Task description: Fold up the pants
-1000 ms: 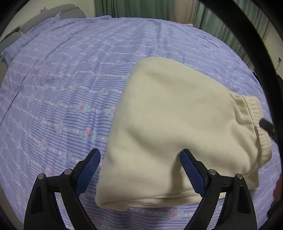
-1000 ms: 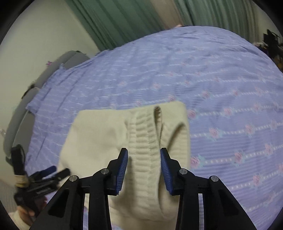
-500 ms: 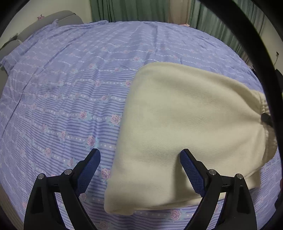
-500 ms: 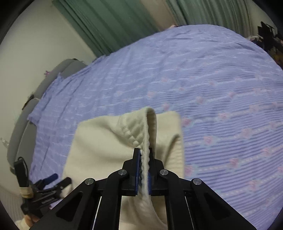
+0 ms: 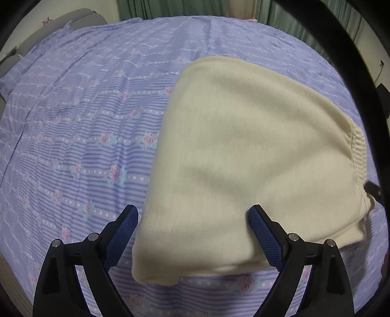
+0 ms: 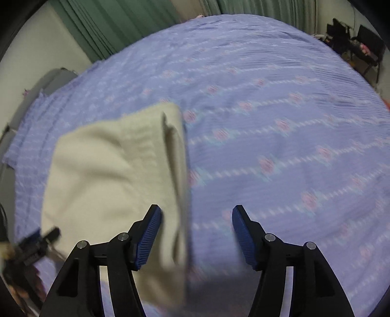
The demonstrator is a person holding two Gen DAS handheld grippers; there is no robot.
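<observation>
The cream knitted pants (image 5: 256, 156) lie folded into a flat bundle on the purple floral bedsheet (image 5: 85, 126). Their ribbed waistband (image 5: 359, 146) is at the right edge. My left gripper (image 5: 192, 234) is open and empty, hovering over the bundle's near left corner. In the right wrist view the pants (image 6: 102, 175) lie at the left, with the waistband edge (image 6: 175, 146) facing the gripper. My right gripper (image 6: 197, 234) is open and empty, above the waistband edge and the bare sheet (image 6: 280, 122). The left gripper (image 6: 36, 243) shows blurred at the lower left there.
Green curtains (image 6: 117, 26) hang behind the bed. A grey headboard or cushion (image 5: 80, 18) lies at the far left. Dark furniture and clutter (image 6: 353, 41) stand at the far right of the room.
My right gripper was shut on the waistband half a second ago; it has opened and let go, and the waistband has dropped flat. The left gripper stays open over the bundle.
</observation>
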